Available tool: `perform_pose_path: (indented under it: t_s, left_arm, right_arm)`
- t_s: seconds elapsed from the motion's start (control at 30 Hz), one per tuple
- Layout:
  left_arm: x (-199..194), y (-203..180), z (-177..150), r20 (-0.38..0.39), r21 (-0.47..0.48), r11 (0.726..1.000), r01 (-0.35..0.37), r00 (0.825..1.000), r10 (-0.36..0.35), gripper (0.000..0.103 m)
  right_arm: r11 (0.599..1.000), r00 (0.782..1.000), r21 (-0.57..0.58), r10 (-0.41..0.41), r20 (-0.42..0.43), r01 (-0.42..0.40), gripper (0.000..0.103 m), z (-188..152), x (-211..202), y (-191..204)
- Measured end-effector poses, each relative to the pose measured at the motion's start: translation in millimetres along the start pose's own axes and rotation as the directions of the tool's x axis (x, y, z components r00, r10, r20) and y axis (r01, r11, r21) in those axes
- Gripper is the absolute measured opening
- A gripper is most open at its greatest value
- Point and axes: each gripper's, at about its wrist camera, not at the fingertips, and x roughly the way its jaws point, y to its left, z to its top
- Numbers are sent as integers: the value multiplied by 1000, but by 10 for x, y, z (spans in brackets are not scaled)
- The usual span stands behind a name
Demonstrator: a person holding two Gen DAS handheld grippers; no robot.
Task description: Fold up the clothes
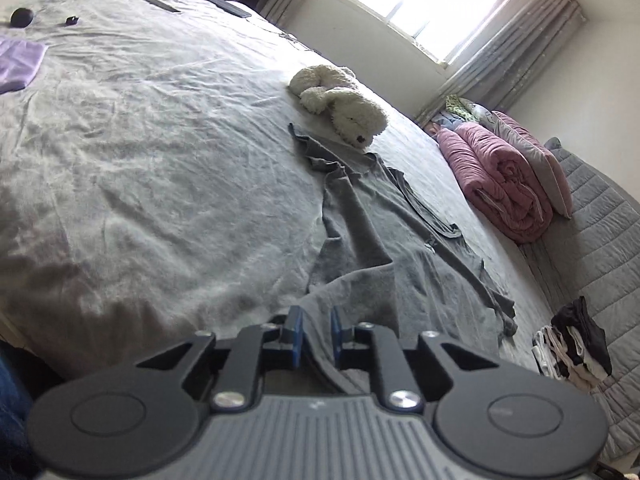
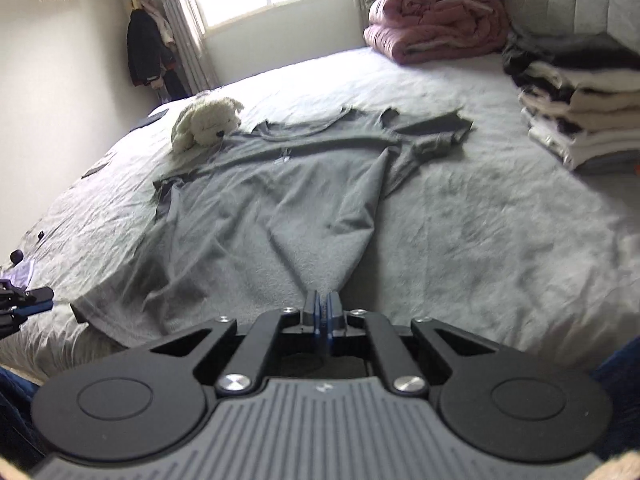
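Observation:
A grey T-shirt (image 1: 380, 240) (image 2: 280, 200) lies spread on the bed, collar towards the window and hem towards me. My right gripper (image 2: 322, 308) is shut on the right part of the hem, and the cloth draws up into a taut point at its pads. My left gripper (image 1: 316, 328) stands open with a clear gap between its blue pads, over the hem's left end. Grey cloth shows in that gap; I cannot tell whether a pad touches it. In the right wrist view the left gripper (image 2: 32, 300) sits at the far left, beside the shirt's corner.
A white plush toy (image 1: 344, 100) (image 2: 204, 120) rests on the shirt's far shoulder. A rolled pink quilt (image 1: 500, 176) (image 2: 436, 24) and a stack of folded clothes (image 2: 580, 120) (image 1: 572, 344) sit by the headboard. A purple cloth (image 1: 20, 64) lies far left.

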Motion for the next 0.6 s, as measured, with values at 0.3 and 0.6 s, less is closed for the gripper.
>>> perform_pose_path:
  t_s: [0.3,0.6]
  left_arm:
    - [307,-6,-112,-79,-1,998,-58,995,57,34]
    - [191,262,-69,-101,-193,981,-6,995,-14,46]
  right_arm:
    - [997,999,-61,-45,-25,44,9,27,-143,-137]
    - [984,986,160,97,-138,-75,44,-286,237,-290]
